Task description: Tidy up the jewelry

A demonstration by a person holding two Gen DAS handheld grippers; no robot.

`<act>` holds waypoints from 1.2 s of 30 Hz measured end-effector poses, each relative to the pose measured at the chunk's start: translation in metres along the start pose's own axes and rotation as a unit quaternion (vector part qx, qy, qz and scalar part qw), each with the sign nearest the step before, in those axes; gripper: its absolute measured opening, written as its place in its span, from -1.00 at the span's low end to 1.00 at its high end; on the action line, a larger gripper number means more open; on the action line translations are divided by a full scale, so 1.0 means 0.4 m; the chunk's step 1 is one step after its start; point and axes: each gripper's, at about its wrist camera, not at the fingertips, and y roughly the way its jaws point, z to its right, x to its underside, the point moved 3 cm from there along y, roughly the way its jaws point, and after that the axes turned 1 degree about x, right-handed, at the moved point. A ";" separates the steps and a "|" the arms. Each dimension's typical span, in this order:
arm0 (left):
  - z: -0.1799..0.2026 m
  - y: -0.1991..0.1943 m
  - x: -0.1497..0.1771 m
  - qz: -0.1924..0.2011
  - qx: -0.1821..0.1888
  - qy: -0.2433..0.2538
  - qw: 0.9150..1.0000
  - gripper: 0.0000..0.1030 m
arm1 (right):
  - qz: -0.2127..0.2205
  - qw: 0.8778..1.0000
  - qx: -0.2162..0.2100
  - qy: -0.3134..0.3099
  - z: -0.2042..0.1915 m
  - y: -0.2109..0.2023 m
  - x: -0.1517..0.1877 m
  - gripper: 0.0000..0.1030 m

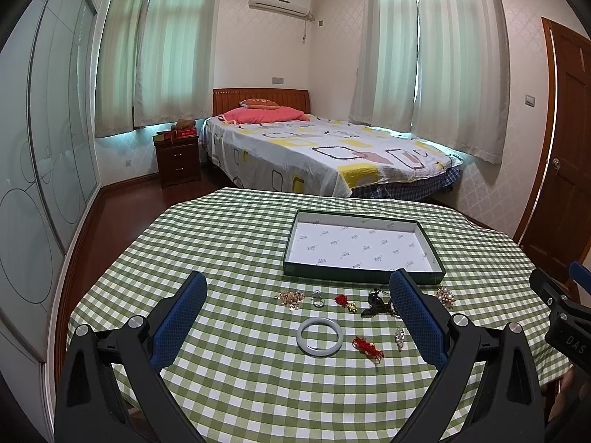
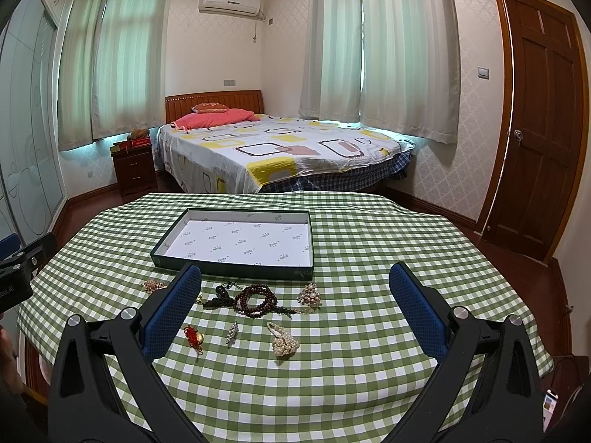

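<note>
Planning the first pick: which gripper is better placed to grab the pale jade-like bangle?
Left. The pale round bangle lies centred between the open left gripper fingers; in the right gripper view it isn't visible.

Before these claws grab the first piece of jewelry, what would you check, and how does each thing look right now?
1. Left gripper open, holding nothing: ok.
2. Right gripper open, holding nothing: ok.
3. Box lies open, white floor bare: ok.
4. White bangle lies flat, apart from the red knot beside it: ok.
5. Brown bead bracelet free of the dark cord piece: cannot tell, they seem to touch.
6. Pearl bunch lies alone on the tablecloth: ok.
</note>
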 end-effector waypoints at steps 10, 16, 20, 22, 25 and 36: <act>0.000 0.001 0.001 -0.001 0.000 0.000 1.000 0.86 | 0.000 1.000 0.000 -0.001 -0.004 0.001 0.002 0.92; 0.000 0.002 0.001 -0.001 0.001 0.001 1.000 0.86 | 0.000 1.000 -0.001 0.000 -0.005 0.003 0.004 0.92; 0.001 0.014 0.004 -0.004 0.003 0.006 1.000 0.86 | -0.002 1.000 -0.004 0.000 -0.013 0.018 0.013 0.92; -0.003 0.029 0.010 -0.007 -0.001 0.005 1.000 0.86 | -0.005 1.000 -0.011 0.001 -0.017 0.034 0.026 0.92; -0.008 0.072 0.031 -0.026 -0.001 0.009 1.000 0.86 | -0.017 1.000 -0.018 -0.001 -0.022 0.072 0.053 0.92; -0.026 0.253 0.168 -0.117 -0.004 0.011 0.993 0.86 | -0.096 0.994 -0.048 -0.004 -0.037 0.247 0.199 0.81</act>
